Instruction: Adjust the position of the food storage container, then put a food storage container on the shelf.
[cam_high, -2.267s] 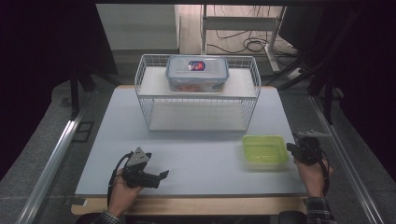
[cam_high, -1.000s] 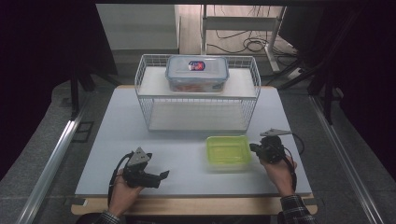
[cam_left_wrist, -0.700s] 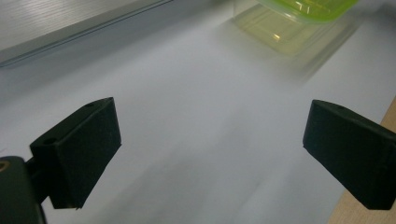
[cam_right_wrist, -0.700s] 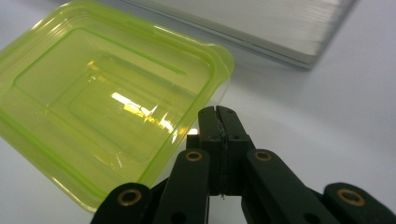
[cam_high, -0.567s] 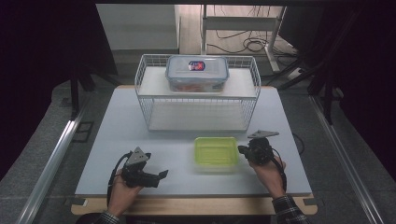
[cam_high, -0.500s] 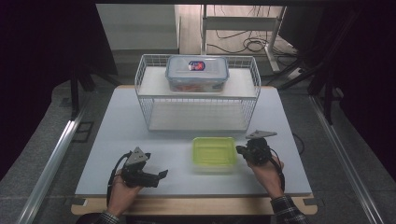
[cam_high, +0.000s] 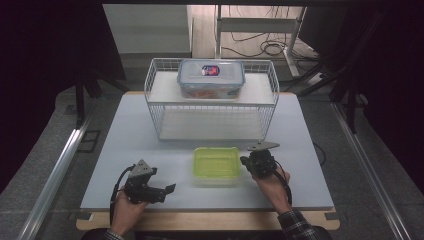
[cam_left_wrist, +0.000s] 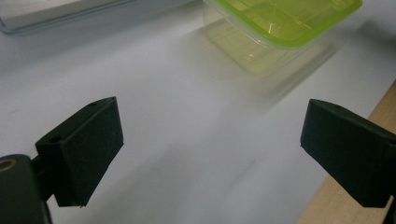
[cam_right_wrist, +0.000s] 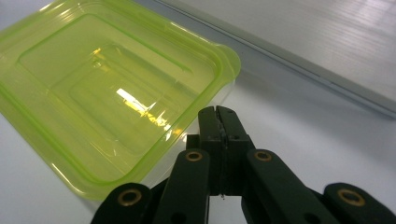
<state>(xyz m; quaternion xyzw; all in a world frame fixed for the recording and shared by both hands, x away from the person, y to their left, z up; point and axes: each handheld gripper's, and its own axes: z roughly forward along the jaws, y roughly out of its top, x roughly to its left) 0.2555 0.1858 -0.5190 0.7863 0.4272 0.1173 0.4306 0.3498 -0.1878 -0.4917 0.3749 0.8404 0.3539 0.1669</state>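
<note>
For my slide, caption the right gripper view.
Shut right gripper pressed against the rim of a green-lidded container on the white table.

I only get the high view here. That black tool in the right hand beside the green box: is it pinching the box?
Observer: No. The right gripper has its jaws shut on each other with nothing between them. Its tip sits at the rim of the green-lidded box.
Operator: Anything inside the box?
Observer: The left gripper view shows a clear body under the green lid, and it looks empty.
Operator: And the other tool?
Observer: The left gripper has its jaws wide open over the bare table, and the box lies ahead of them, apart.
</note>
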